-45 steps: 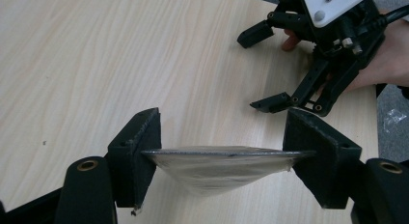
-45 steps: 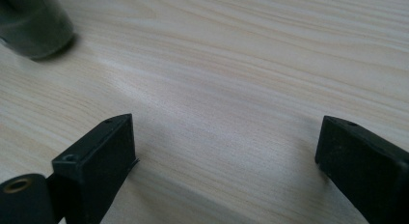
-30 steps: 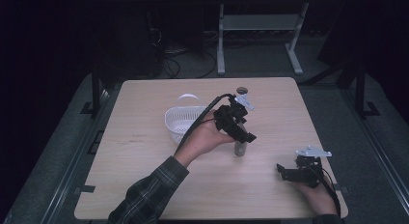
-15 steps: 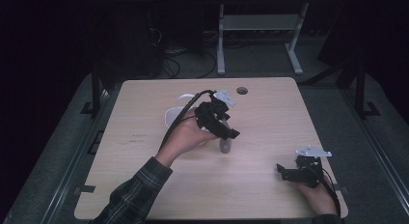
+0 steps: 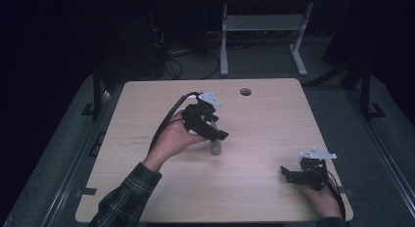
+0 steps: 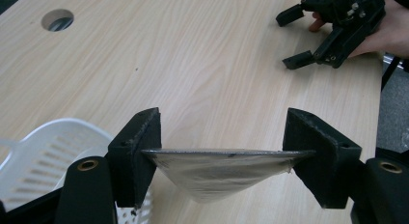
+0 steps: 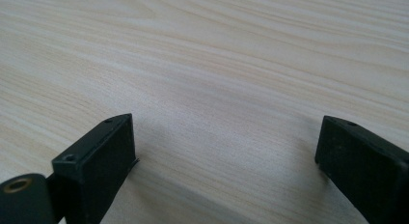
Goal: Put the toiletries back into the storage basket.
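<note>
My left gripper [image 5: 218, 136] is above the middle of the table, shut on the flat rim of a shiny metal funnel [image 6: 217, 173]. The rim spans the gap between the jaws of the left gripper [image 6: 222, 132], and the cone hangs below them. In the high view the metal funnel [image 5: 215, 147] shows as a small grey shape under the gripper. A white slotted basket [image 6: 46, 151] sits right beside it, mostly hidden under the hand [image 5: 172, 139]. My right gripper [image 5: 289, 174] rests open near the table's front right corner, and the right gripper [image 7: 226, 142] has bare wood between its jaws.
The wooden table [image 5: 274, 124] has a round cable hole [image 5: 245, 92] near its far edge. From the left gripper view the other hand's gripper [image 6: 293, 38] lies open at the far right. A white table frame [image 5: 259, 26] stands on the floor beyond.
My left gripper has carried the metal funnel left and toward the person, from beside the cable hole to a spot over the white basket's edge. The right gripper has stayed put.
</note>
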A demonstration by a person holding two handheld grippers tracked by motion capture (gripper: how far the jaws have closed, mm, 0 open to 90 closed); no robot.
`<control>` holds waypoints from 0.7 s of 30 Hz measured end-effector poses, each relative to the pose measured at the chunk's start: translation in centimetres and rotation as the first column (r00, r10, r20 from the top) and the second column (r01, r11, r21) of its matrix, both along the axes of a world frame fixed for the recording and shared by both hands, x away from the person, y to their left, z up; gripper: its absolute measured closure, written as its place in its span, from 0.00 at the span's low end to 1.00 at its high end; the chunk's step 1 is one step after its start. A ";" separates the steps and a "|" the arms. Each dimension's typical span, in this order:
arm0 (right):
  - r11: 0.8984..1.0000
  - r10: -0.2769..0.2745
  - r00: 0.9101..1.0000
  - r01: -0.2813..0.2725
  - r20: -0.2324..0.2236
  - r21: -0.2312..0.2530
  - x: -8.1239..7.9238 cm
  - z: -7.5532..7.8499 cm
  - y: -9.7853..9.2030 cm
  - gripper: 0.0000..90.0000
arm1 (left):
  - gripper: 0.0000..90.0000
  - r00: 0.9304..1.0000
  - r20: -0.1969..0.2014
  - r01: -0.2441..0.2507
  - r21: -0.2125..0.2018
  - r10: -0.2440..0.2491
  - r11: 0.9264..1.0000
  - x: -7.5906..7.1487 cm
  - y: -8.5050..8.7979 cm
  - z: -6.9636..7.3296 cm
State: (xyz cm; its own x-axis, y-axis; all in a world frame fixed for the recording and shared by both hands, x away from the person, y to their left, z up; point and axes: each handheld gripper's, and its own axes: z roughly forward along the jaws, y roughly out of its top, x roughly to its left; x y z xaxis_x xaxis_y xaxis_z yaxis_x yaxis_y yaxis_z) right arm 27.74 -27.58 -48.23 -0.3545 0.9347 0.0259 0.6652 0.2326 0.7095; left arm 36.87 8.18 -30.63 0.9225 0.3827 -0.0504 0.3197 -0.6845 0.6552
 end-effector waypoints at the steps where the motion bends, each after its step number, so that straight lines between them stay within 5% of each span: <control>1: 1.000 0.000 1.000 0.000 0.000 0.001 0.0 0.0 0.0 0.07 | 0.33 1.000 0.001 -0.003 0.001 0.003 1.000 0.0 0.2 0.0; 21: 1.000 0.000 1.000 0.000 0.001 0.001 0.0 0.0 0.0 0.07 | 0.33 0.995 -0.016 -0.095 -0.003 0.095 0.995 -0.4 5.2 -0.4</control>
State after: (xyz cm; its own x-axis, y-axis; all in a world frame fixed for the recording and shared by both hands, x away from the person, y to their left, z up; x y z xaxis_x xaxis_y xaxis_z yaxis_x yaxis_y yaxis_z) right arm 27.75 -27.57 -48.24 -0.3545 0.9347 0.0264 0.6645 0.2320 0.7103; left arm 36.45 13.34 -31.08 0.8811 0.4682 -0.0661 0.3932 -0.6479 0.6524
